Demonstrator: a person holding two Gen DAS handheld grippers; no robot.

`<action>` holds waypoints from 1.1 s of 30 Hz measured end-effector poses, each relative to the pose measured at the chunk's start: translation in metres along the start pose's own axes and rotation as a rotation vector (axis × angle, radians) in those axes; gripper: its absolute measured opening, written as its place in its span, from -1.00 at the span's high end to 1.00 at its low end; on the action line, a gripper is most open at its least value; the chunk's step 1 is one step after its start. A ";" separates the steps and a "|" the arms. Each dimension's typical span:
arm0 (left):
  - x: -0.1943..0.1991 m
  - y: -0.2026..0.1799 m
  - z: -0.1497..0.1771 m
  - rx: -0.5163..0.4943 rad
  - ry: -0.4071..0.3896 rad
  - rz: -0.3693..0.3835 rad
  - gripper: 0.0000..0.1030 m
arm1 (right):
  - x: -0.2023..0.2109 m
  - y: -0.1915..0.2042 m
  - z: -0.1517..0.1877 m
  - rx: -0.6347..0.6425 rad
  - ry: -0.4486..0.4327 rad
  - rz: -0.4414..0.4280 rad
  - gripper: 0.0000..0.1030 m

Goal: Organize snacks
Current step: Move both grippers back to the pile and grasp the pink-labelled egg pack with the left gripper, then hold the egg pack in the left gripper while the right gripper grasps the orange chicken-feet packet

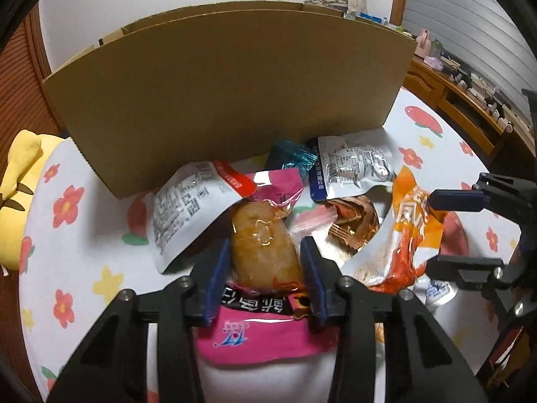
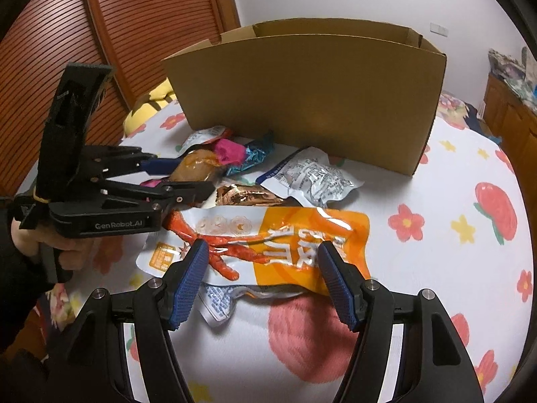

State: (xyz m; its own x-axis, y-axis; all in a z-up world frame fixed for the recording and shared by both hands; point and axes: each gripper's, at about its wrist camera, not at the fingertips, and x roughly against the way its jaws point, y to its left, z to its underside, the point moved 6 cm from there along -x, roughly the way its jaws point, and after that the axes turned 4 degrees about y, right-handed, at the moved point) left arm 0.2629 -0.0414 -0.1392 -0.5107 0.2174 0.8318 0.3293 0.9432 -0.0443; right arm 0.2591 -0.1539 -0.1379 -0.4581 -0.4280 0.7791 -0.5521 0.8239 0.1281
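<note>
A pile of snack packets lies on the flowered cloth in front of an open cardboard box (image 1: 228,90) (image 2: 312,94). My left gripper (image 1: 265,248) has its pads on both sides of a pink packet with a brown snack (image 1: 265,245) (image 2: 198,168) and looks shut on it. My right gripper (image 2: 261,255) is open, its jaws either side of a large orange packet (image 2: 285,241) (image 1: 406,228) that lies flat. A silver packet with a red edge (image 1: 188,211), a silver packet with a blue edge (image 1: 355,164) (image 2: 312,174), a teal wrapper (image 1: 292,154) and a copper wrapper (image 1: 352,225) lie around.
A yellow plush toy (image 1: 20,194) (image 2: 147,107) lies at the cloth's left edge. A wooden slatted door (image 2: 134,27) stands behind. A wooden desk (image 1: 470,100) with clutter stands at the right. A small white-and-blue packet (image 2: 218,302) lies under the orange one.
</note>
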 end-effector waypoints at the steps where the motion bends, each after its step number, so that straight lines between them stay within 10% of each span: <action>1: 0.002 0.000 0.003 -0.004 0.001 -0.003 0.23 | 0.001 0.000 0.000 -0.003 -0.001 0.000 -0.34; 33: 0.046 -0.011 0.051 0.015 -0.080 0.053 0.25 | 0.016 0.000 0.032 -0.193 -0.023 -0.042 -0.35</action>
State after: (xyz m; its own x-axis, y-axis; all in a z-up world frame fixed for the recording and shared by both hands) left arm 0.1955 -0.0294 -0.1288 -0.5546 0.2861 0.7814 0.3462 0.9332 -0.0960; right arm 0.2293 -0.1725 -0.1452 -0.4549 -0.4697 0.7566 -0.4276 0.8604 0.2771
